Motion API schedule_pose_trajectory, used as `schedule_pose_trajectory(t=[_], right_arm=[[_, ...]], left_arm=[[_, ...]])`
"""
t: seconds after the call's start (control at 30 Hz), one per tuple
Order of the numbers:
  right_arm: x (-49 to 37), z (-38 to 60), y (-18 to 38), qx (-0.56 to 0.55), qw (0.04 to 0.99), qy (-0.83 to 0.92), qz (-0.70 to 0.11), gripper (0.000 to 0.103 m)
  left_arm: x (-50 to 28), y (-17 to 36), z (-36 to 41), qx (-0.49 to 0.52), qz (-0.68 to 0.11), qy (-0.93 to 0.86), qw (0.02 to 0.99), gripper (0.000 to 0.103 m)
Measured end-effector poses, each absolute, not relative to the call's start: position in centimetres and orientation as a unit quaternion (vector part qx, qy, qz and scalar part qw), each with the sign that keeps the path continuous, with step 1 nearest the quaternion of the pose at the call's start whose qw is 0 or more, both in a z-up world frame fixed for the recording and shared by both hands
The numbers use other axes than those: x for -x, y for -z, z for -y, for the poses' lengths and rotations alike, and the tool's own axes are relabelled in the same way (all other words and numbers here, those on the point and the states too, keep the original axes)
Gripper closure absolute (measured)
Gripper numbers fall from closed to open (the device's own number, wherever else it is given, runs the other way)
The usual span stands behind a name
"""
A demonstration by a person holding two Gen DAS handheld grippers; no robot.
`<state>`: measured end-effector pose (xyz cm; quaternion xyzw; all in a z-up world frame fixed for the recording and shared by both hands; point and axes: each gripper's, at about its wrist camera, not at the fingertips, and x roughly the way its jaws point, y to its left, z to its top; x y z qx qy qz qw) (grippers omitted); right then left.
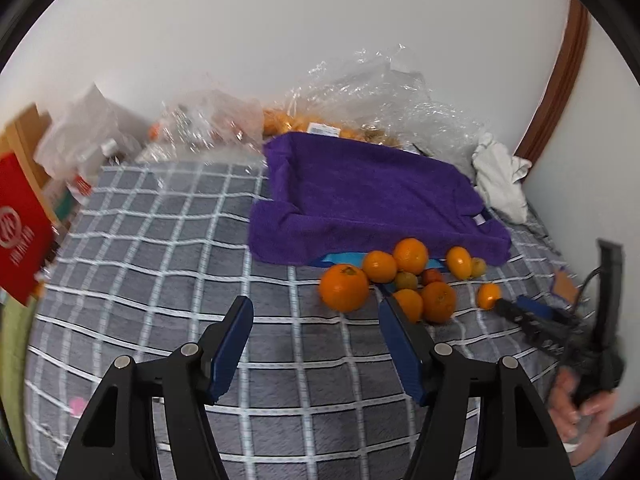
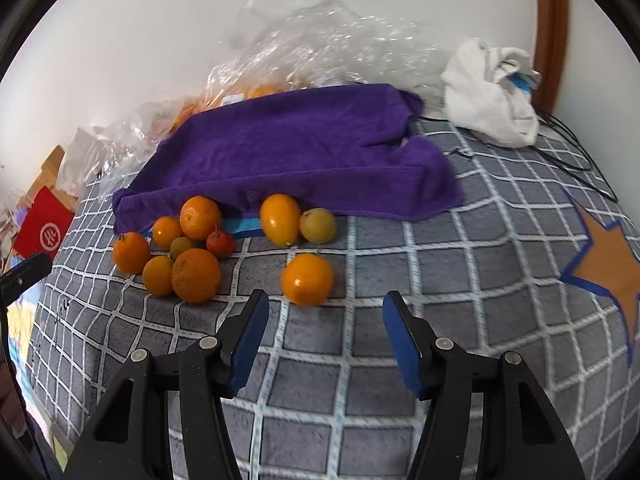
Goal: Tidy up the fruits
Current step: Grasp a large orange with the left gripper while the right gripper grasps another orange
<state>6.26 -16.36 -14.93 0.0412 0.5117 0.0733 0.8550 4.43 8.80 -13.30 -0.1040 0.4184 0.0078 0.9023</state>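
Your left tongs (image 1: 316, 320) stand with the blue pads spread wide and nothing between them, over bare grey checked blanket (image 1: 160, 264). Your right tongs (image 2: 326, 316) are likewise spread and hold nothing; in the left wrist view they appear at the right edge (image 1: 516, 308), tips close to a lone orange (image 1: 489, 295), though contact cannot be judged.

Nearest the right tongs lies that single orange (image 2: 307, 279), just ahead of the left pad and apart from the rest. To its left sits the main cluster of fruit (image 2: 188, 244): a large orange (image 2: 196, 276) in front, smaller ones touching it on the left, a small red fruit (image 2: 220, 243) and a greenish one (image 2: 182, 247) in the middle. Behind the single orange, a yellow-orange fruit (image 2: 281, 218) and a yellow-green fruit (image 2: 318, 225) rest side by side against the towel's front edge.

The purple towel (image 2: 296, 148) lies draped over a raised shape, a strip of light blue (image 2: 246, 225) showing under its near hem. Open blanket extends to your right toward an orange star patch (image 2: 608, 260), and to your left in the left wrist view.

Farther back, crumpled clear plastic bags (image 2: 320, 36) with orange fruit inside lie against the white wall (image 1: 280, 20); a bunched white cloth (image 2: 492, 96) sits at the far right beside dark cables (image 2: 572, 140). A red card (image 1: 20, 232) marks the left border.
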Motion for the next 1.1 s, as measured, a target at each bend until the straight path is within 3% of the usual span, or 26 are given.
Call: schedule_pose_trajectory(t=[0.4,0.67,0.8,1.1], right_arm=[[-8.5,15.5,17.1,-0.022,0.852,-0.076,-0.518,0.070],[-8.4,16.2,16.9,-0.019,0.853,-0.081,-0.515,0.070],[-8.2,16.1,16.2,-0.014,0.857,-0.080,-0.509,0.070],[-6.5,15.6,13.1,0.004,0.869,-0.071,-0.490,0.070]], left_arm=[[-8.6,17.2,-8.0,0.116,-0.458,0.009,0.882,0.040],[-10.7,19.3,-7.0,0.113,-0.478,0.011,0.871,0.044],[-11.2,20.1,-6.7,0.135,-0.480,0.024,0.867,0.063],[-9.1,18.1,-6.9,0.133,-0.472,0.003,0.871,0.063]])
